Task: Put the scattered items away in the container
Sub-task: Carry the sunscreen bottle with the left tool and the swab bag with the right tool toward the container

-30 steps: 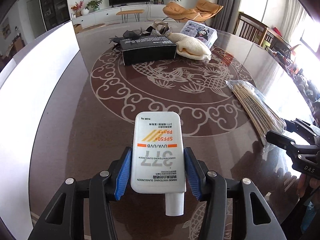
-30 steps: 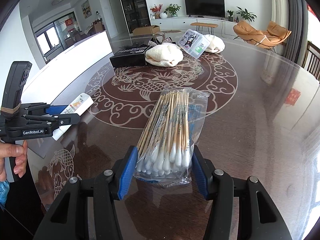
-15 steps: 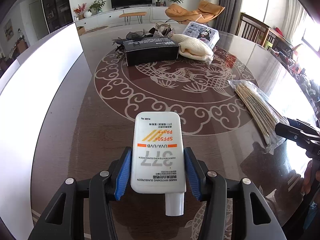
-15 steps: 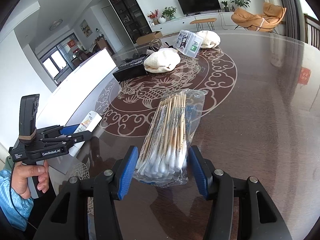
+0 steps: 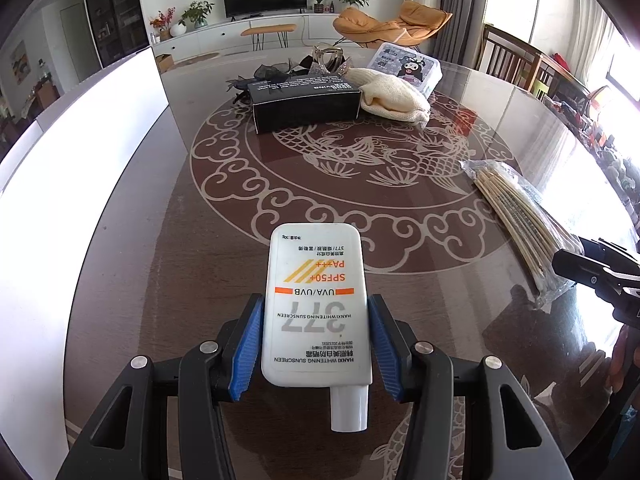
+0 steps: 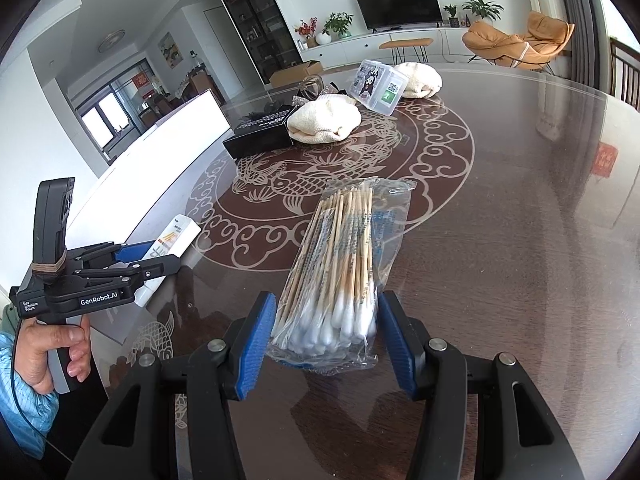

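Little has changed over the last second, and that tells you something: your left gripper has kept still, its jaws partly closed with the blue pads pressed against both long sides of the white sunscreen tube, cap end toward you. The right wrist view shows that tube held on a slant over the near-left part of the desk. The one real change is on your right side, where the view has tilted as you turned that wrist a little. Yet the bag of cotton swabs sits just where it did between the jaws of the right gripper, which stand fairly wide with the pads against the bag's swab-tip end. Since the bag follows the turn, I judge it gripped and not merely straddled, though I cannot tell whether its far end has left the desk. So both pickups look done and neither item has begun its trip. The black box and the clear plastic box lie well apart from you across the desk, beside a cream cloth; which one is the container I cannot say.
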